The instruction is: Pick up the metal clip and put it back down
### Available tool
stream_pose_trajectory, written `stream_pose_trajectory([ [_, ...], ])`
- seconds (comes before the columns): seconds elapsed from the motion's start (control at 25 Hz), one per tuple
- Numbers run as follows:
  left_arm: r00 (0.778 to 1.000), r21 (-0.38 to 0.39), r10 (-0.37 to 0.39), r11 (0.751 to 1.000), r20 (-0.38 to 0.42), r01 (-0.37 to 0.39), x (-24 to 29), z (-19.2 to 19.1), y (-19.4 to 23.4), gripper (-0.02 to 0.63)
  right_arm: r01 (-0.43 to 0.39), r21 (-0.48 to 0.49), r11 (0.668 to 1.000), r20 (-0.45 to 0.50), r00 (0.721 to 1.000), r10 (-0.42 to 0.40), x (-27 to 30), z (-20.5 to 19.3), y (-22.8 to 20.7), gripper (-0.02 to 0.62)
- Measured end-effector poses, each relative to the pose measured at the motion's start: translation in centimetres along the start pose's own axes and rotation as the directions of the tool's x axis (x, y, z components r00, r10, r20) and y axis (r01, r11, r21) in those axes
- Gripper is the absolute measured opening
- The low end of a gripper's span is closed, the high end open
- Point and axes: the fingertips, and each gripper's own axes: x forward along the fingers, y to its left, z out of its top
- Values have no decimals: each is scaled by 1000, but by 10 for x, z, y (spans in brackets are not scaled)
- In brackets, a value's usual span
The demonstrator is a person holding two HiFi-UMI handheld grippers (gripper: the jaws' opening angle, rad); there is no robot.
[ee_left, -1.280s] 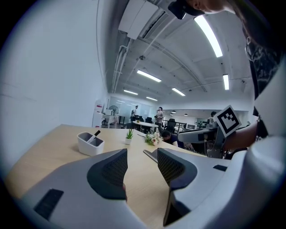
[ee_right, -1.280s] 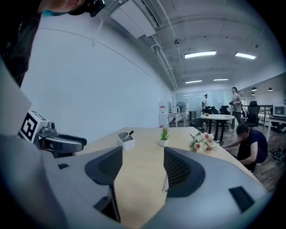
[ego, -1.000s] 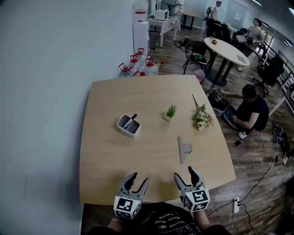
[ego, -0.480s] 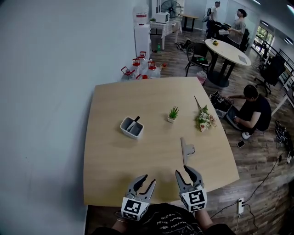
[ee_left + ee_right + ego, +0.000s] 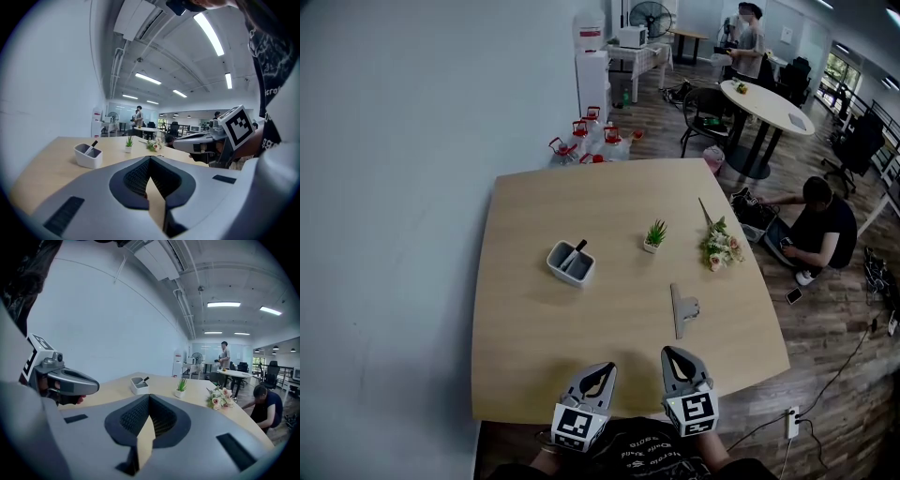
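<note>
Light tan table (image 5: 534, 216), grey metal clip (image 5: 682, 309), white pen holder (image 5: 559, 254), green potted plant (image 5: 654, 232), pink-white flowers (image 5: 719, 249)

Wood table (image 5: 534, 328). On it: white tray (image 5: 571, 263) at far left with a pen (image 5: 578, 249) in it, plant (image 5: 653, 235) mid-table, flowers (image 5: 718, 247) to its right. Jugs (image 5: 592, 141) beyond the far edge. Person (image 5: 820, 225) seated on the floor (image 5: 834, 328) at right. Round table (image 5: 766, 101) farther off.

My head view is evenly lit and fairly sharp, though walls bend near its edges. In both gripper views the ceiling strip lights (image 5: 206, 33) glare white, black corners ring a fisheye circle, and whatever sits close to the lens blurs. Shadows on the table (image 5: 534, 328) are faint and soft.
</note>
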Motion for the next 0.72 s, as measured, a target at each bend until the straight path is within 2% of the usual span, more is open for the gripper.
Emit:
stream_pose_trajectory([
  [0.48,1000,-36,18,999,1,-18,6,1,11,8,-18,-3,1000,-25,1000,18,11,-3,-1,12],
  [0.72,1000,-81,28,996,15,-27,8,2,20,8,-33,-7,999,-30,999,33,16,-5,-1,12],
])
